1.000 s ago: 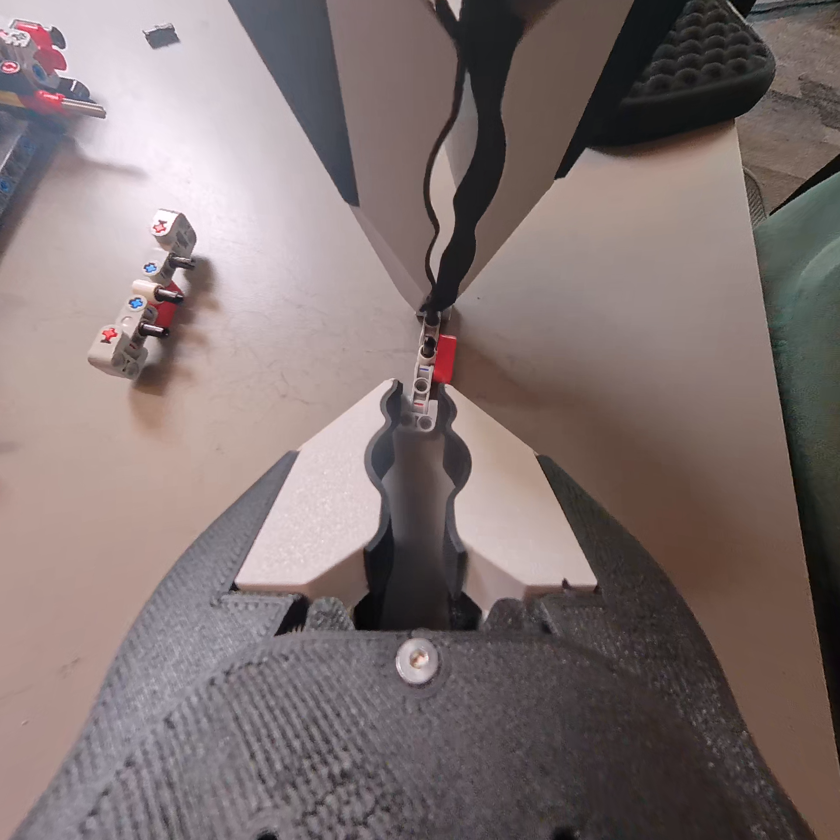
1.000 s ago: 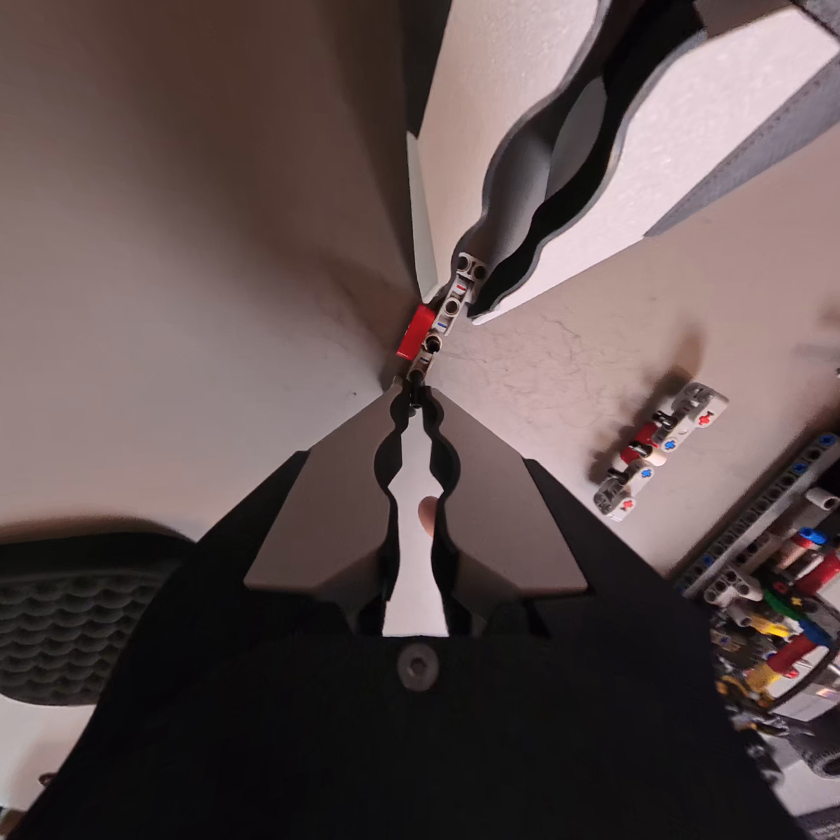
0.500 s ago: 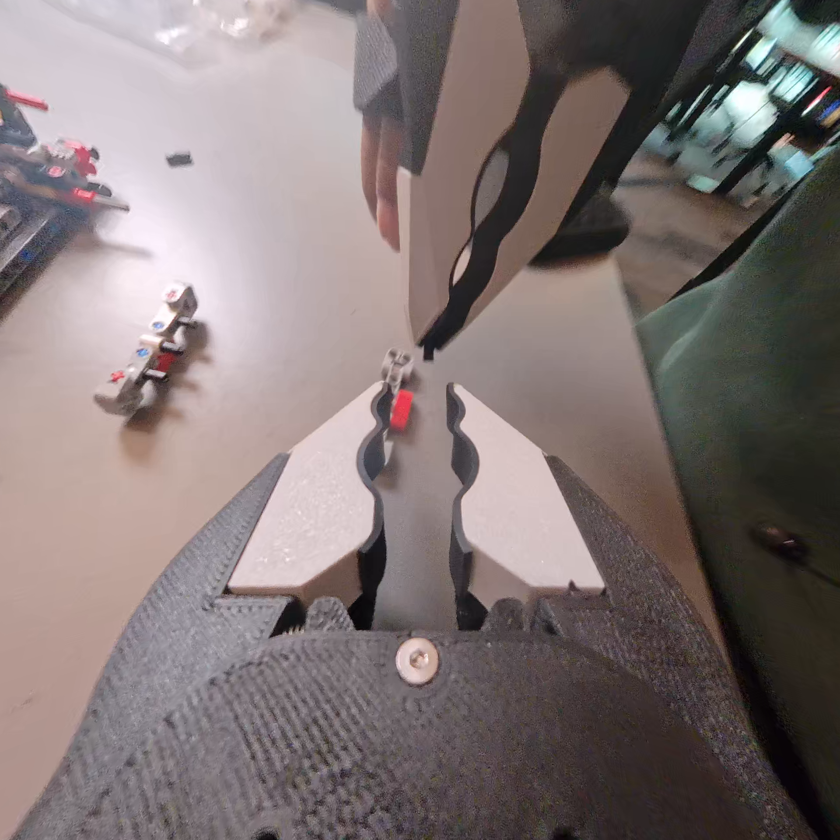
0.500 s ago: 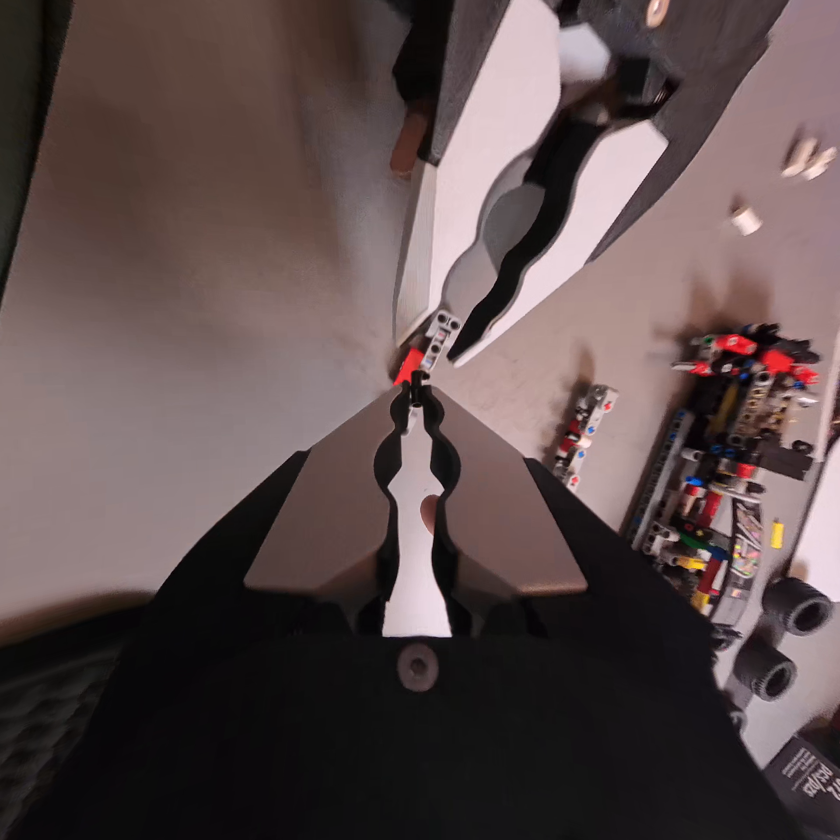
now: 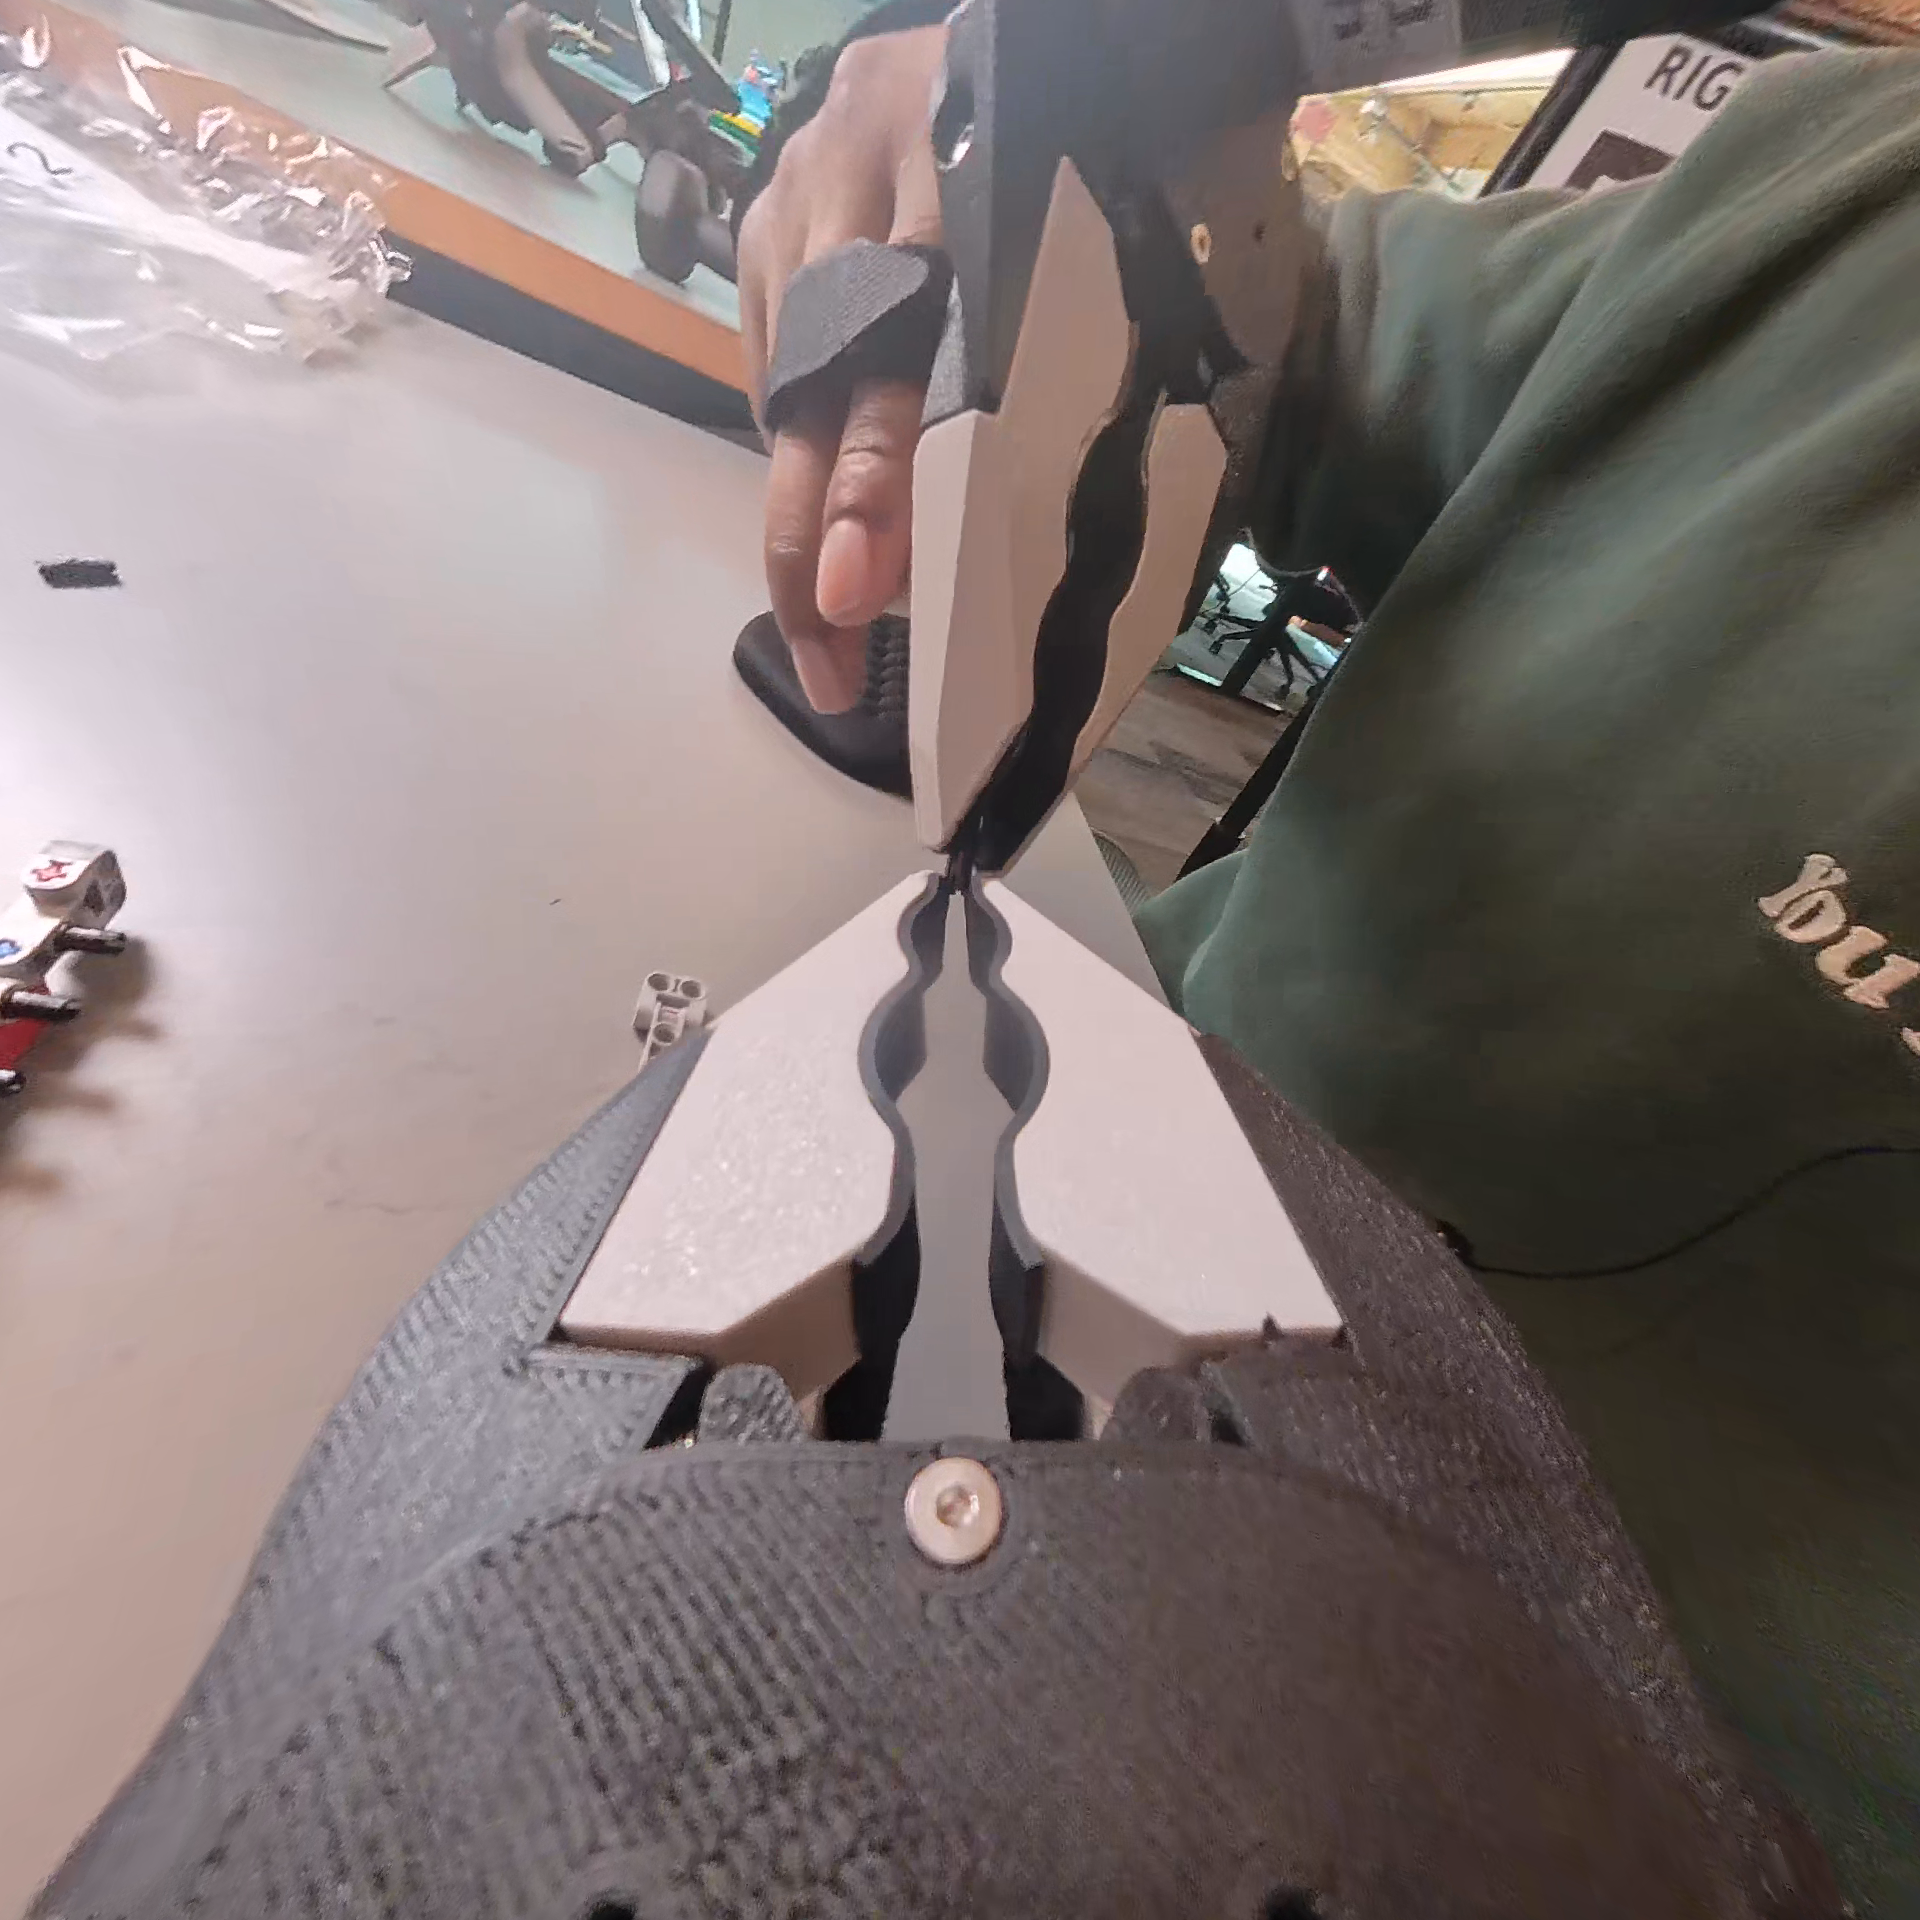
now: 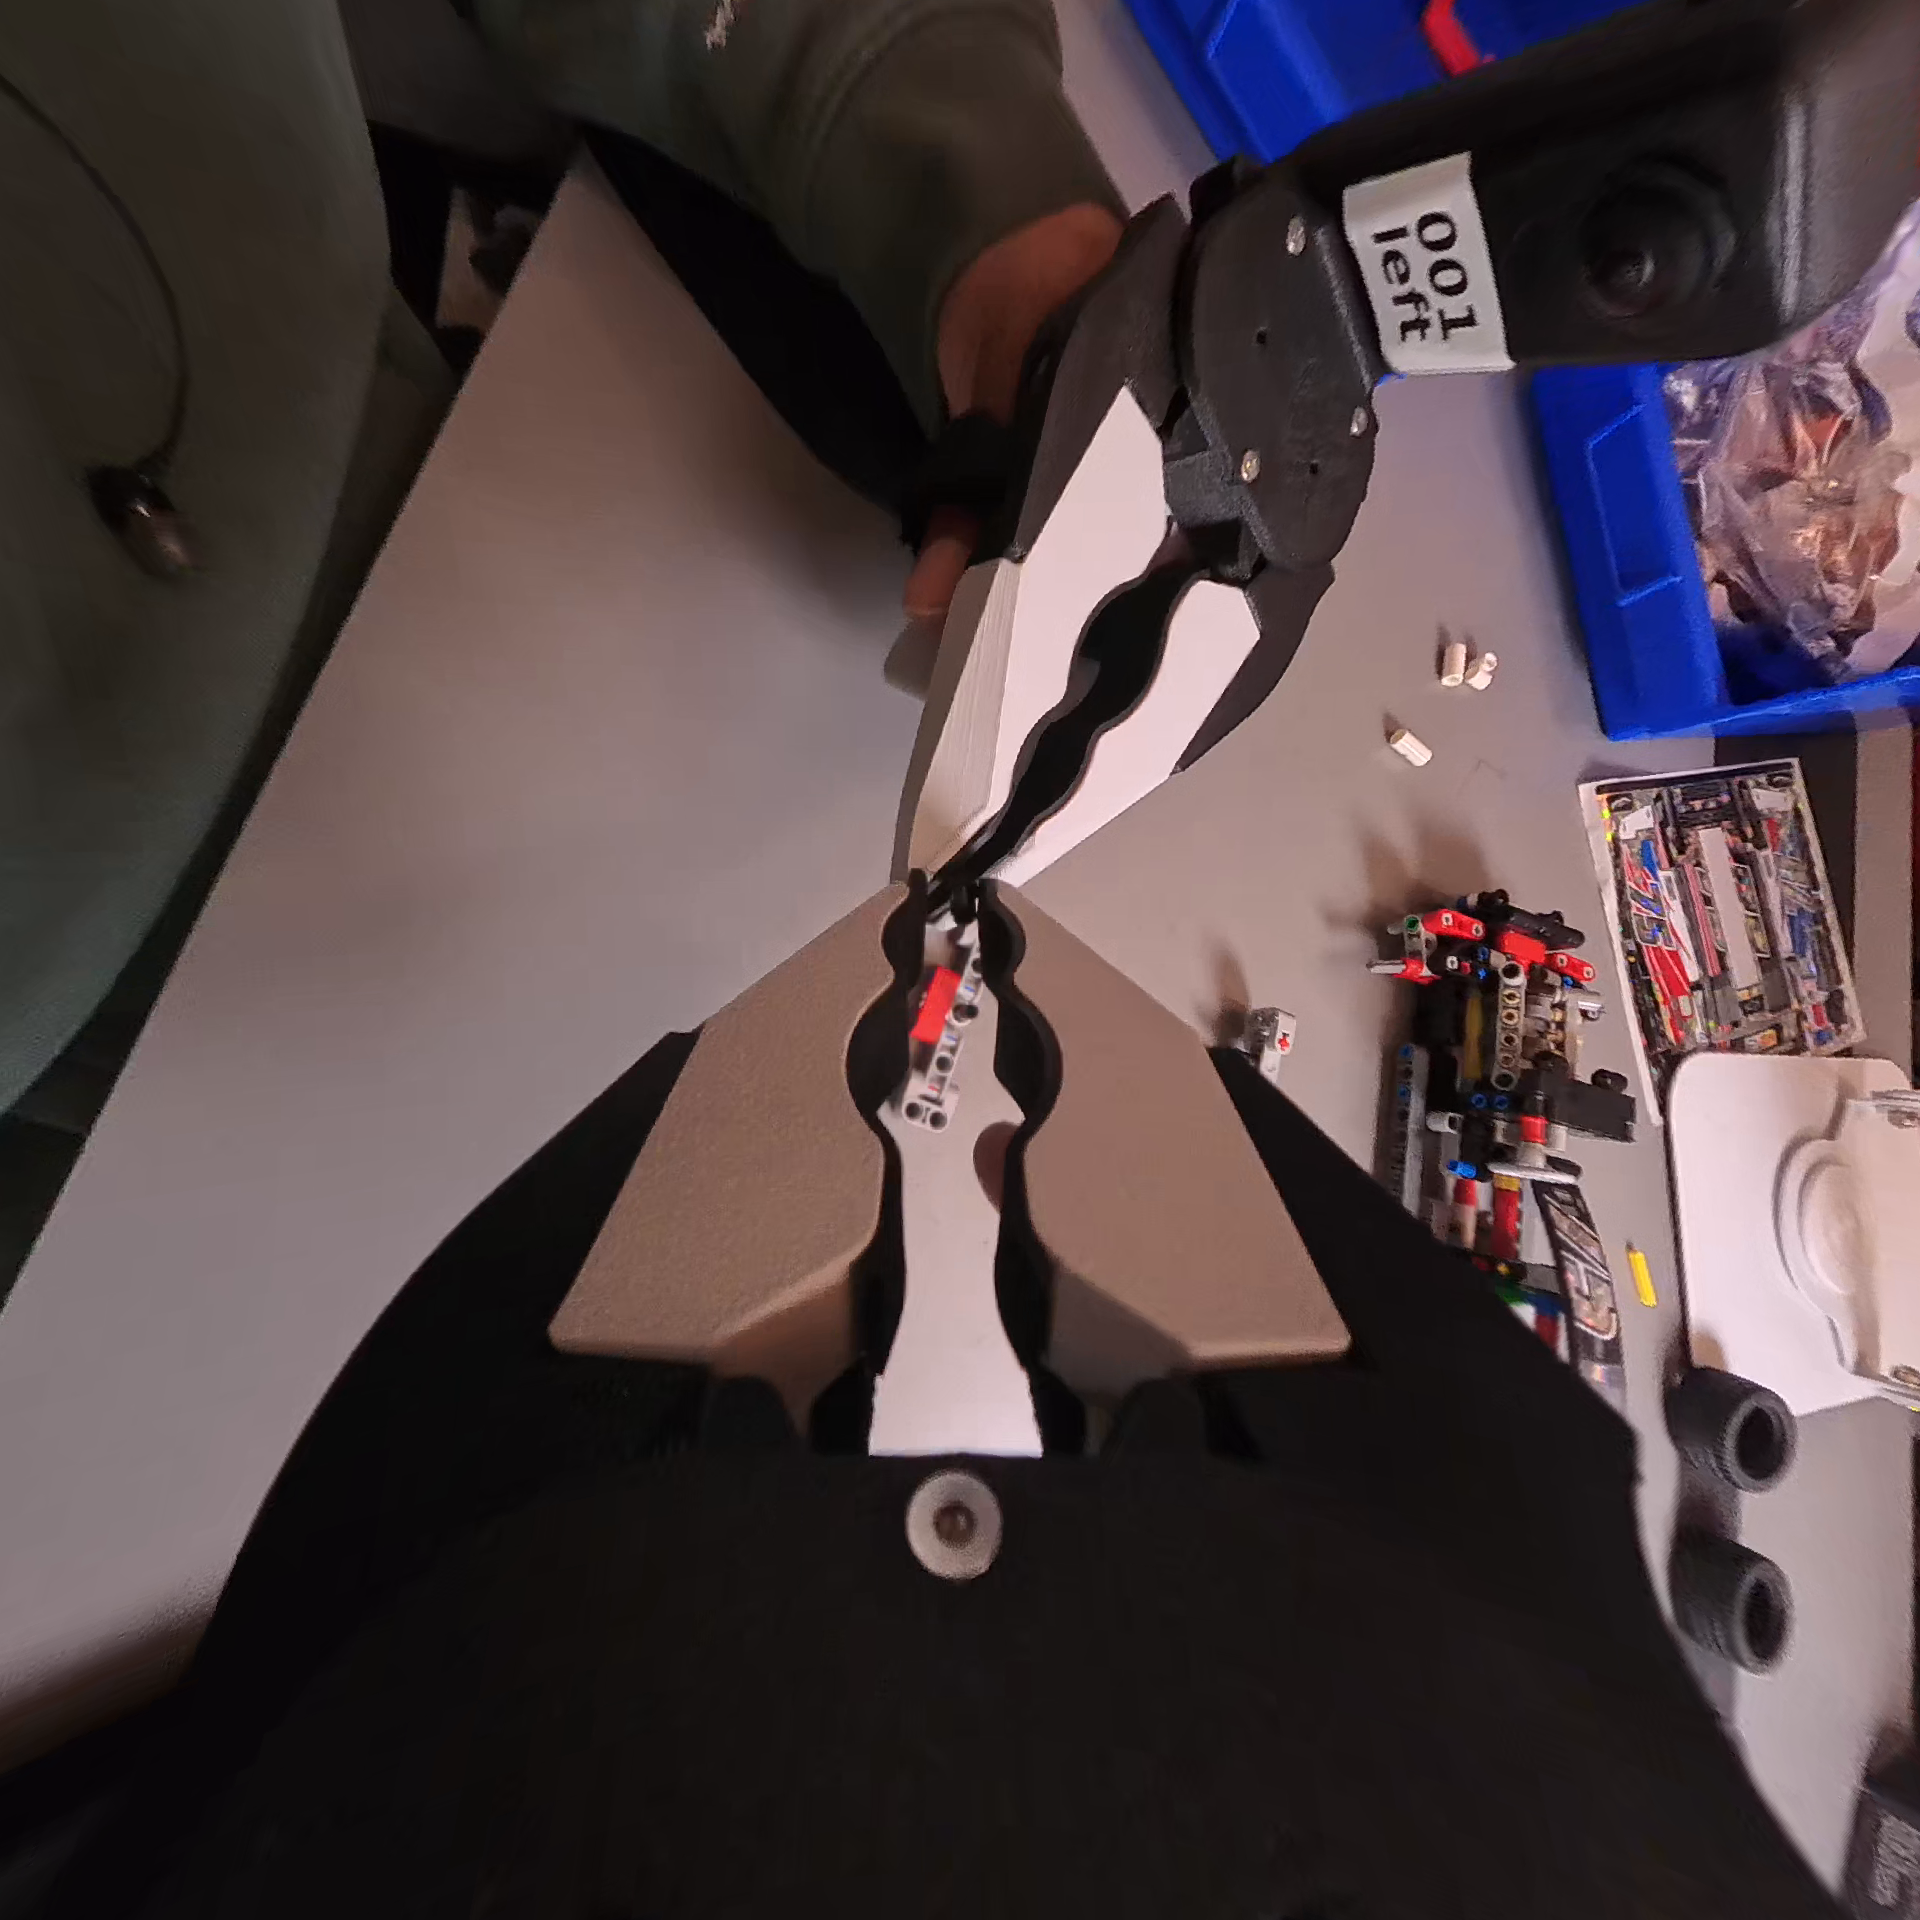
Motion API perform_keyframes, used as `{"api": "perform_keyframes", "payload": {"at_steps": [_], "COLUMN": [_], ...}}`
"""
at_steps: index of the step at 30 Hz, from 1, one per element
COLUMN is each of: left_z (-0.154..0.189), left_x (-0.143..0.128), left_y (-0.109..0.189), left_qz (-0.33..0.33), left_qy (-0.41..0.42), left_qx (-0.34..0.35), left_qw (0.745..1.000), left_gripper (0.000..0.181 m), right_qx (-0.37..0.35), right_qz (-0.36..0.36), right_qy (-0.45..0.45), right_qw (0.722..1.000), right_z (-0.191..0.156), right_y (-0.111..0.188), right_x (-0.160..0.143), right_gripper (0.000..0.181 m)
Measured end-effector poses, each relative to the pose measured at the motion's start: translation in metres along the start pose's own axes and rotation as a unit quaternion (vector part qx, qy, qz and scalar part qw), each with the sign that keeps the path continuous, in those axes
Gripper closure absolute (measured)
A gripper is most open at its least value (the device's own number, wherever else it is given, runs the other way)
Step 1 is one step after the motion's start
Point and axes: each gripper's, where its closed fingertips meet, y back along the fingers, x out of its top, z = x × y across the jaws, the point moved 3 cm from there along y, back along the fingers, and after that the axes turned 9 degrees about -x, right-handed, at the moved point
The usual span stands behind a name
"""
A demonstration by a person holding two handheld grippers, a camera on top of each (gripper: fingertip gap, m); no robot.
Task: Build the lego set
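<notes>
Grey-padded and drawn almost together at the tips, the fingers of the left gripper [image 5: 954,896] were clenched in the left wrist view. Tip to tip against them from above came the right gripper [image 5: 971,844], its fingers likewise squeezed in, with a person's hand [image 5: 831,343] around its body. A small black pin [image 5: 958,871] sat right at the meeting point. It looked pinched by the right fingers, and I could not tell whether the left ones also gripped it. The grey beam [image 5: 670,1006] lay flat on the bench [image 5: 416,727], just left of the left fingers and partly hidden behind them, held by neither gripper. Well off to the left lay a white sub-assembly [image 5: 52,935] with black pegs.

From the right wrist view, the right gripper [image 6: 948,902] had its fingers closed on the black pin [image 6: 956,891] at the very tips, and the left gripper [image 6: 951,860] met it from beyond, tips shut. Seen through the wavy gap behind the right fingertips, the grey beam [image 6: 940,1049] with its red piece rested on the bench below, apart from both sets of fingers. Right of the fingers stood the part-built model [image 6: 1496,1039], with a sticker sheet [image 6: 1725,914] beyond it and two black tyres [image 6: 1725,1444] nearer the camera.
</notes>
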Motion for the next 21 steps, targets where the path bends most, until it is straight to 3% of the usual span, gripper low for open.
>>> {"api": "perform_keyframes", "payload": {"at_steps": [21], "left_z": [0.0053], "left_x": [0.0052], "left_y": [0.0011], "left_qz": [0.022], "left_qy": [0.0], "left_qx": [-0.022], "left_qw": [1.0], "left_gripper": [0.18], "right_qx": [-0.004], "right_qz": [0.038], "right_qy": [-0.035], "right_qw": [0.999], "right_z": [0.0042], "right_y": [0.0067], "right_x": [0.0032], "right_gripper": [0.179]}}
